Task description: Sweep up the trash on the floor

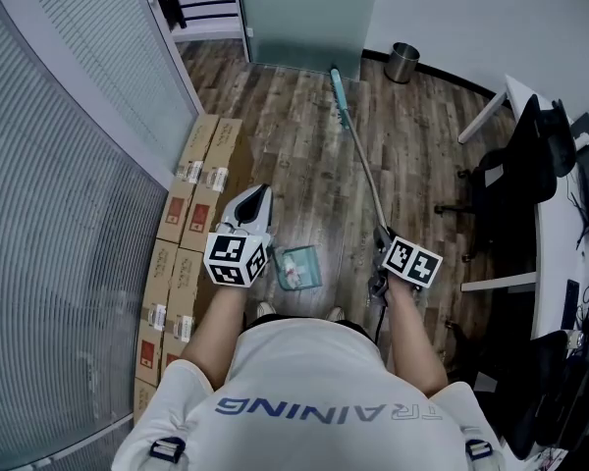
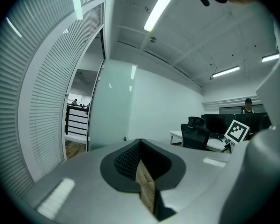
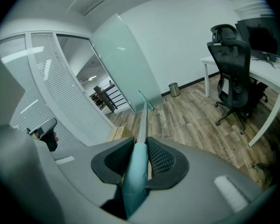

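White tee (image 1: 314, 381), blue lettering (image 1: 326, 411) across it, black buckles (image 1: 167, 449). Left gripper (image 1: 256, 192) and right gripper (image 1: 382, 235): grey shells, black dimpled pads (image 3: 163, 158), black-and-white marker cubes (image 1: 238, 259).

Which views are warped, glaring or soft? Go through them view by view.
Head view: evenly lit and sharp, blinds only mildly bowed. Left gripper view: heavy fisheye, dark corners, ceiling light strip blown out white. Right gripper view: same fisheye and dark corners; broom handle soft close to the lens, sharper farther out.

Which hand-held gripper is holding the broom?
The right hand-held gripper, clamped on the teal broom handle; the left hand-held gripper is shut without it.
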`<state>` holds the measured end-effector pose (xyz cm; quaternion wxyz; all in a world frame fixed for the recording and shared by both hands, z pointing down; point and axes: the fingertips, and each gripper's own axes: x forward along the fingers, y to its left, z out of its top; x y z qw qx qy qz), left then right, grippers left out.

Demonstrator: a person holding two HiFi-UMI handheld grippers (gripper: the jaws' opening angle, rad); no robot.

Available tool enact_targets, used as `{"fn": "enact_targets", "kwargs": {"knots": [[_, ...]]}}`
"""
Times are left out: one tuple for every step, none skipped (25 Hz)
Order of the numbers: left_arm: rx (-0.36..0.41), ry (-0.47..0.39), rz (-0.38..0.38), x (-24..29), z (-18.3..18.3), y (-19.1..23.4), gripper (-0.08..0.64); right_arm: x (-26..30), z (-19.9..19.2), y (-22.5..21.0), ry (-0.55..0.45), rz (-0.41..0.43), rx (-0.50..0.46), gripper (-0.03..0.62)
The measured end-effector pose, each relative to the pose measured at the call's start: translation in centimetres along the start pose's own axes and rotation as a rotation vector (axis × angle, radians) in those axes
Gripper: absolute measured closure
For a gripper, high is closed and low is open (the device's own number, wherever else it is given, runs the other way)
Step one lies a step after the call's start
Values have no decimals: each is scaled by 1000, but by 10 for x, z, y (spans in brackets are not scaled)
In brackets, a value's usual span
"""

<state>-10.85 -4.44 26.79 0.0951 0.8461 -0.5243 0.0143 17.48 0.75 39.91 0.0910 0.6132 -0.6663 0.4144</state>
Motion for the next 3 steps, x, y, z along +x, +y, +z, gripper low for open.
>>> {"fn": "enact_targets", "kwargs": {"knots": [[1, 0, -1, 0, 0, 0, 557, 0, 0, 0, 1, 1, -1, 485], [2, 1, -3, 1, 0, -1, 557, 0, -1, 0, 1, 1, -2, 485], [2, 2, -4, 1, 0, -1, 557, 0, -1, 1, 1, 2, -3, 485]]}}
